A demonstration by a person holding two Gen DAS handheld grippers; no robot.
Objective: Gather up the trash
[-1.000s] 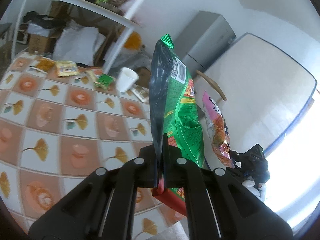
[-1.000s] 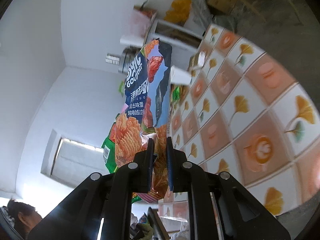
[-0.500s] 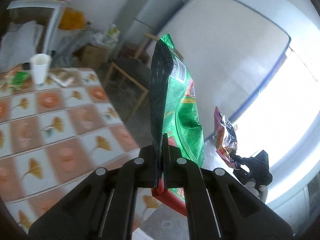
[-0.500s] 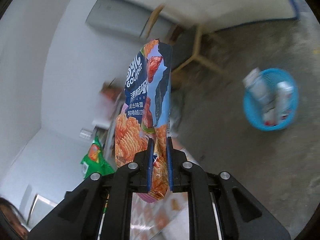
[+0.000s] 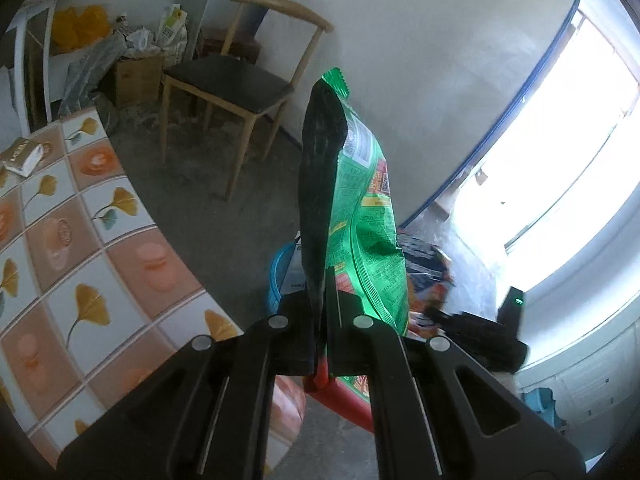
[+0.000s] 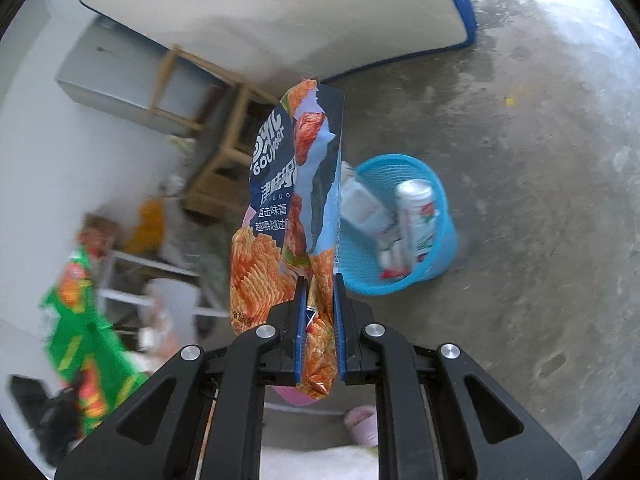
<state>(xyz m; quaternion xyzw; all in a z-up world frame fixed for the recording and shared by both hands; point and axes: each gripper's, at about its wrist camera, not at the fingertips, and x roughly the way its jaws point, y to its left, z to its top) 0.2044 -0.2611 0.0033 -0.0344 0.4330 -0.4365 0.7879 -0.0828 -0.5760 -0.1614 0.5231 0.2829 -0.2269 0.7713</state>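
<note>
1. While clamped tight at bottom centre of the left view, left gripper pinches a green bag by its lower edge; bag upright, torn top at upper centre.
2. Behind the bag, partly hidden: blue basket, on the floor beside the tiled table at left.
3. Farther out, upper left: wooden chair, cardboard box.
4. Lower right of the same view: right gripper's black body, its bag peeking past the green one.
5. Bottom centre of the right view: right gripper closed on an orange-and-navy chip bag, upright.
6. Just right of that bag: basket on the concrete floor, holding a can and white packaging.
7. Lower left, blurred: green bag.
</note>
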